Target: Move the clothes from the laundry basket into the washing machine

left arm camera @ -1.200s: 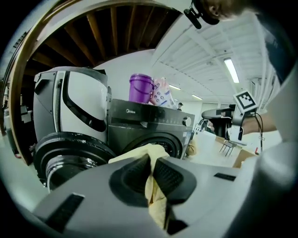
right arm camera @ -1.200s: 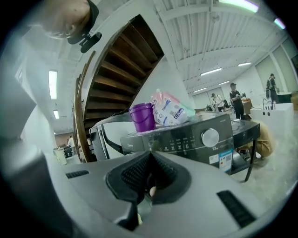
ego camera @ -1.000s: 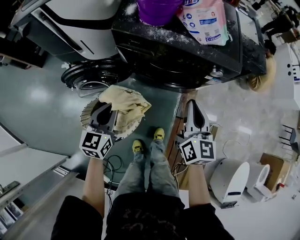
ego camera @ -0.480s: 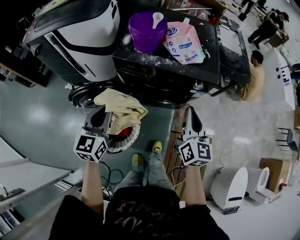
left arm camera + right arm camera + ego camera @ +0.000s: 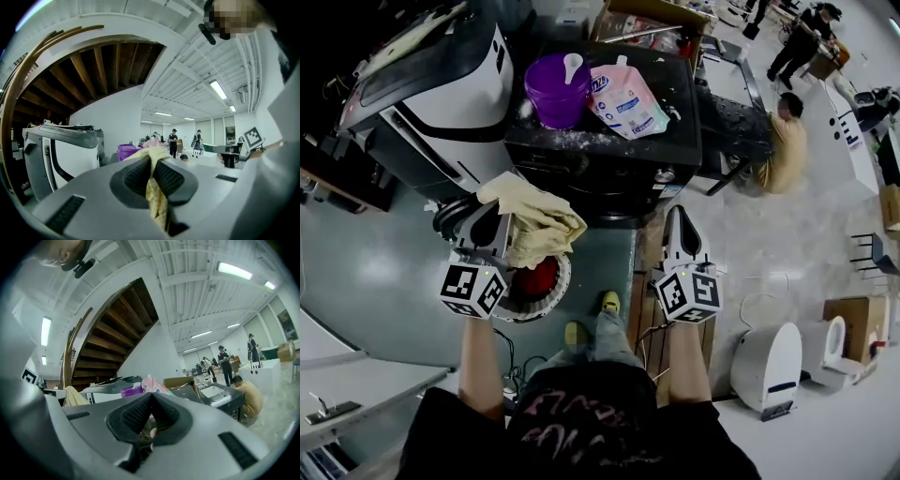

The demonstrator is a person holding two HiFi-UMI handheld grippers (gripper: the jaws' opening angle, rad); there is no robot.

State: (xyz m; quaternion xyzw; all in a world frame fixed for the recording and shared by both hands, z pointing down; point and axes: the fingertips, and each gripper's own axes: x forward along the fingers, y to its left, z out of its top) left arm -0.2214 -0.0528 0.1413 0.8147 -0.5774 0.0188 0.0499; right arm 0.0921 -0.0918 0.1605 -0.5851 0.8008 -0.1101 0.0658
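Now 1 cloth (image 5: 536, 221), 2 hand-held grippers (image 5: 490, 217) (image 5: 678, 217)

Head view looks steeply down; gripper views face level, sharing the purple bucket (image 5: 558, 92).

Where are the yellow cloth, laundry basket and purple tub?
yellow cloth (image 5: 539, 225), head view, middle of the bunched fabric
laundry basket (image 5: 565, 281), head view, right rim
purple tub (image 5: 553, 111), head view, side wall
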